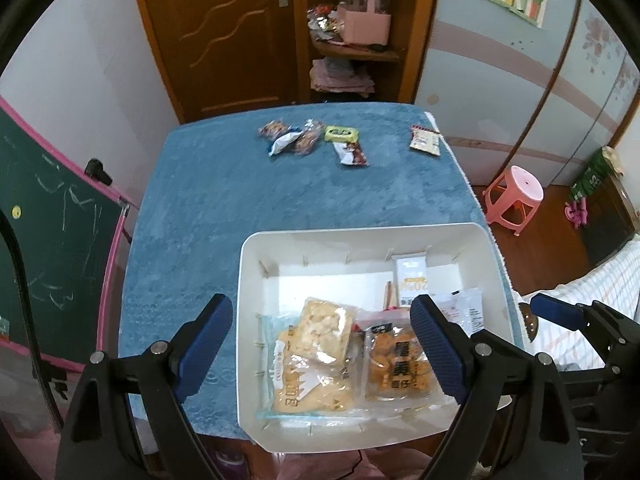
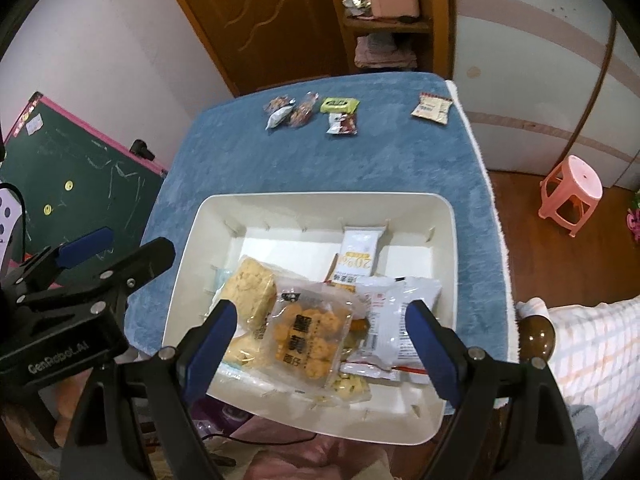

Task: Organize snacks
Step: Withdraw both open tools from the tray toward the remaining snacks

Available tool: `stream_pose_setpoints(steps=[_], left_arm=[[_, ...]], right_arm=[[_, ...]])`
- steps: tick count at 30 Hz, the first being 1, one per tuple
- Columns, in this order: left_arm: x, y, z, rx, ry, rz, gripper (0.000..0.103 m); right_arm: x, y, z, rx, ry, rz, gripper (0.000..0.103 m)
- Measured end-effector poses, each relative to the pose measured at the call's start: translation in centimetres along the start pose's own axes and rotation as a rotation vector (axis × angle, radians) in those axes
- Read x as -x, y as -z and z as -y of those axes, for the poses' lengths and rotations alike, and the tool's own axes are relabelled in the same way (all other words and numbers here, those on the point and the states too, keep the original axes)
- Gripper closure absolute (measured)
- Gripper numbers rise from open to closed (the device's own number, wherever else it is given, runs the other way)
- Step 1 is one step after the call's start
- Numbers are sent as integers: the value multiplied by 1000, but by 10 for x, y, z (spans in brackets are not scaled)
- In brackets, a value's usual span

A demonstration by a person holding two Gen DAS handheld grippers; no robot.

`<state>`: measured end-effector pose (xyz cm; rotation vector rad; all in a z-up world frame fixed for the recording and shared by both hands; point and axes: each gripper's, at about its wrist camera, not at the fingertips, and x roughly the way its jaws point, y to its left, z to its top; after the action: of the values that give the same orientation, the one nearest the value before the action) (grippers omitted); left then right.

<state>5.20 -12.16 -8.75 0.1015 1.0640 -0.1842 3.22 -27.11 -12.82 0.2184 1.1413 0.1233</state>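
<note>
A white bin (image 1: 256, 264) (image 2: 188, 240) sits at the near edge of the blue-covered table (image 1: 224, 208) (image 2: 280, 164). It holds several snack packs, among them an orange pack (image 1: 396, 364) (image 2: 308, 336) and a white pack (image 2: 384, 320). Loose snacks lie at the far side: a cluster of small wrappers (image 1: 290, 138) (image 2: 288, 112), a green pack (image 1: 341, 133) (image 2: 339, 105) and a beige pack (image 1: 425, 141) (image 2: 433, 109). My left gripper (image 1: 322, 330) is open and empty above the bin. My right gripper (image 2: 322, 330) is open and empty above the bin.
A green chalkboard (image 1: 48, 240) (image 2: 76, 176) stands left of the table. A pink stool (image 1: 516, 196) (image 2: 570, 194) is on the floor to the right. A bed (image 2: 592, 344) lies at the near right. A wooden door and shelf stand behind.
</note>
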Motion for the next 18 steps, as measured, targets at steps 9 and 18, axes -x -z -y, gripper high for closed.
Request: stream_pose_setpoints(steps=[9, 18], left_arm=[[22, -4, 14, -35, 13, 44, 13], [43, -22, 26, -114, 56, 97, 13]], right_arm=[[18, 3, 10, -37, -2, 32, 16], [50, 1, 18, -86, 48, 116, 16]])
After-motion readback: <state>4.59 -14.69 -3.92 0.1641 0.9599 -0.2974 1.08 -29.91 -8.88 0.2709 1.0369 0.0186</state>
